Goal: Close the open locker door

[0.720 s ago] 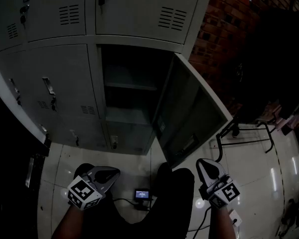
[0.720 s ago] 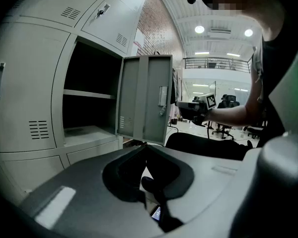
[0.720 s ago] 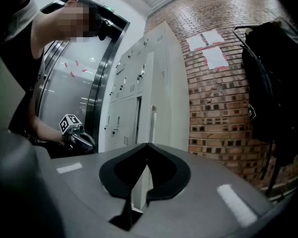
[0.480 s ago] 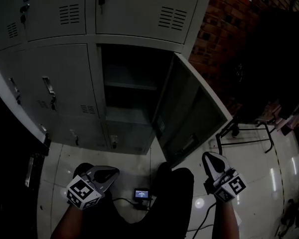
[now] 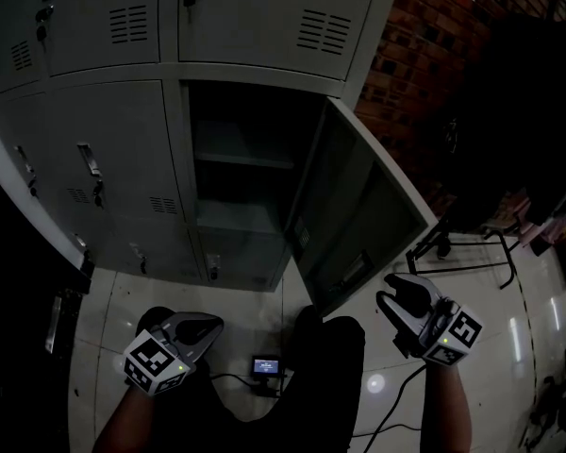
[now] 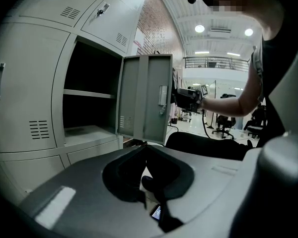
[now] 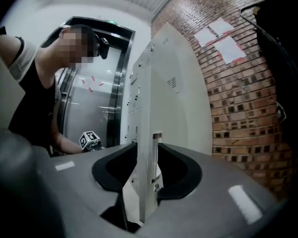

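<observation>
The grey locker (image 5: 236, 177) has one compartment open. Its door (image 5: 358, 215) swings out toward the right. My right gripper (image 5: 398, 291) is at the door's lower free edge. In the right gripper view the door's thin edge (image 7: 148, 133) stands upright between the jaws of the right gripper (image 7: 149, 150), which are open and not visibly pressing on it. My left gripper (image 5: 210, 327) hangs low at the left over the floor, apart from the locker, shut with nothing in it. The left gripper view shows the open door (image 6: 146, 98) and the right gripper (image 6: 186, 97) beside it.
Closed locker doors (image 5: 85, 159) with handles flank the open compartment on the left and above. A brick wall (image 5: 424, 45) rises right of the locker. A dark metal frame (image 5: 462, 253) stands on the shiny floor at right. A small lit device (image 5: 267, 367) with a cable lies by my feet.
The right gripper has moved right and a little up, and turned toward the door's free edge. The left gripper has barely moved. The door stands at the same angle.
</observation>
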